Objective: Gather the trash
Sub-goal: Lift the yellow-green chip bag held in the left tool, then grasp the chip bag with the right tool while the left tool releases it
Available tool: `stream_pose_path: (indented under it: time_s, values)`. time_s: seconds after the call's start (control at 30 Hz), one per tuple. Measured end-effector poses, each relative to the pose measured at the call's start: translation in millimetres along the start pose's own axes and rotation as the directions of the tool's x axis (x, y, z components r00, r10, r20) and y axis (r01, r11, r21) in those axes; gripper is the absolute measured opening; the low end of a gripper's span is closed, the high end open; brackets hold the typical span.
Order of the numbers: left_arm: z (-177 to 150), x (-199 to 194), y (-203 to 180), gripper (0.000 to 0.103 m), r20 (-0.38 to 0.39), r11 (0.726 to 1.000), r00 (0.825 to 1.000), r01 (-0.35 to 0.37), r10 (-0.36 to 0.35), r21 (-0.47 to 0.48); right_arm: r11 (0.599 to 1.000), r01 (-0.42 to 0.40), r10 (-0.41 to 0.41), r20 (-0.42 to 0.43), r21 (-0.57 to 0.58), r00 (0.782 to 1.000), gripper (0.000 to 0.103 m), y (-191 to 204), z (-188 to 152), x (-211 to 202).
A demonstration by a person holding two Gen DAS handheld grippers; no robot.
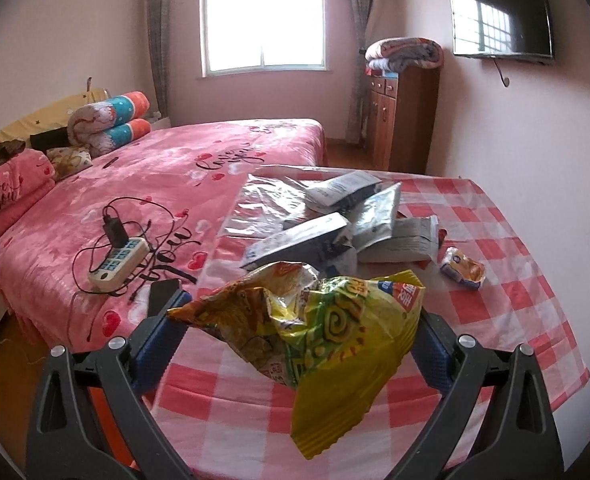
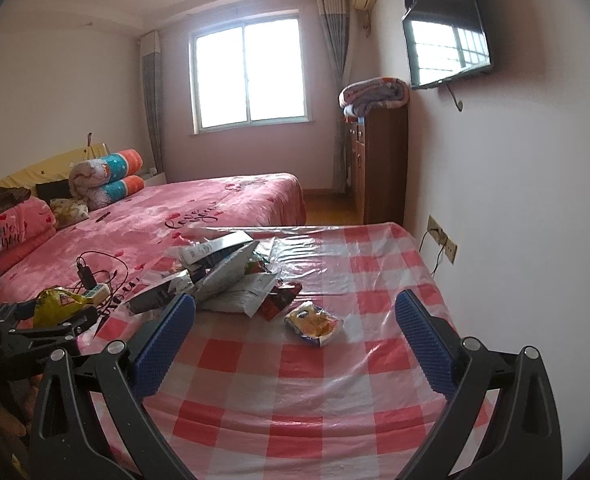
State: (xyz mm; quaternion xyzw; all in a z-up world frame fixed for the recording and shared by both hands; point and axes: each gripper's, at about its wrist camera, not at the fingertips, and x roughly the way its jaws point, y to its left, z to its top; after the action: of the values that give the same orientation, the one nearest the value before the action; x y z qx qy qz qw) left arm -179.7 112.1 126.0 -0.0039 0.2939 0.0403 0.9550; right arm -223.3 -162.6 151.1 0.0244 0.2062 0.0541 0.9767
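Yellow wrapper (image 1: 335,344) (right pad hidden)

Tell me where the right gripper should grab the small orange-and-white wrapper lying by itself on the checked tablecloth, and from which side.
Come from above and straddle the small wrapper across its narrower width. It lies flat and crumpled, apart from the pile of packets, so probably nothing crowds the fingers. The right gripper is open already.
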Motion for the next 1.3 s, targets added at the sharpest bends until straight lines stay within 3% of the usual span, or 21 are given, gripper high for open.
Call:
stream_pose_path:
  time_s: [0.27, 0.5, 0.73, 0.8, 0.87, 0.93, 1.07, 1.13, 1.17, 1.23, 1.3]
  values:
    - [-2.7, -5.9, 31.8, 0.099, 0.015, 0.999, 0.999, 0.045, -0.045, -0.002, 0.999, -0.032, 0.032, -0.001, 0.027, 0.999, 0.099, -7.7, 2.7, -3.6]
    - [-6.0, 9.3, 48.3, 0.099, 0.008, 0.994, 0.996, 0.092, -0.091, -0.057, 0.996, -0.073, 0.077, -0.072, 0.051, 0.994, 0.099, -12.6, -3.5, 18.1]
    - [-15.6, 40.7, 23.0, 0.099, -0.024, 0.972, 0.972, 0.231, -0.232, -0.052, 0.979, -0.182, 0.196, -0.176, 0.088, 0.965, 0.099, -5.8, -21.4, 52.0]
    - [-19.4, 51.4, 8.8, 0.099, -0.035, 0.957, 0.956, 0.289, -0.290, -0.034, 0.967, -0.221, 0.244, -0.210, 0.128, 0.947, 0.099, -7.5, -26.4, 63.3]
    - [-23.8, 59.2, -9.9, 0.099, -0.045, 0.941, 0.940, 0.338, -0.338, 0.007, 0.941, -0.285, 0.324, -0.247, 0.183, 0.913, 0.099, -9.3, -31.2, 75.5]
    - [-28.8, 67.9, -28.7, 0.099, -0.067, 0.906, 0.906, 0.421, -0.417, 0.053, 0.895, -0.363, 0.430, -0.286, 0.259, 0.856, 0.099, -12.0, -36.8, 90.2]
    - [-34.0, 77.2, -52.4, 0.099, -0.103, 0.825, 0.833, 0.553, -0.543, 0.120, 0.749, -0.499, 0.651, -0.343, 0.437, 0.677, 0.097, -12.9, -49.0, 121.3]
    - [-36.9, 77.3, -63.3, 0.099, -0.121, 0.778, 0.796, 0.605, -0.593, 0.168, 0.696, -0.527, 0.709, -0.352, 0.488, 0.611, 0.096, -11.6, -56.0, 132.0]
    - [-39.4, 77.2, -69.2, 0.099, -0.131, 0.756, 0.782, 0.623, -0.609, 0.201, 0.667, -0.538, 0.736, -0.345, 0.516, 0.582, 0.095, -10.7, -59.1, 134.6]
    - [-44.1, 76.8, -78.5, 0.099, -0.156, 0.722, 0.763, 0.645, -0.627, 0.250, 0.595, -0.554, 0.797, -0.339, 0.582, 0.500, 0.087, -9.3, -68.2, 145.3]
    - [-47.8, 76.3, -86.6, 0.099, -0.177, 0.695, 0.750, 0.659, -0.638, 0.288, 0.570, -0.544, 0.816, -0.352, 0.615, 0.458, 0.084, -7.1, -76.0, 154.9]
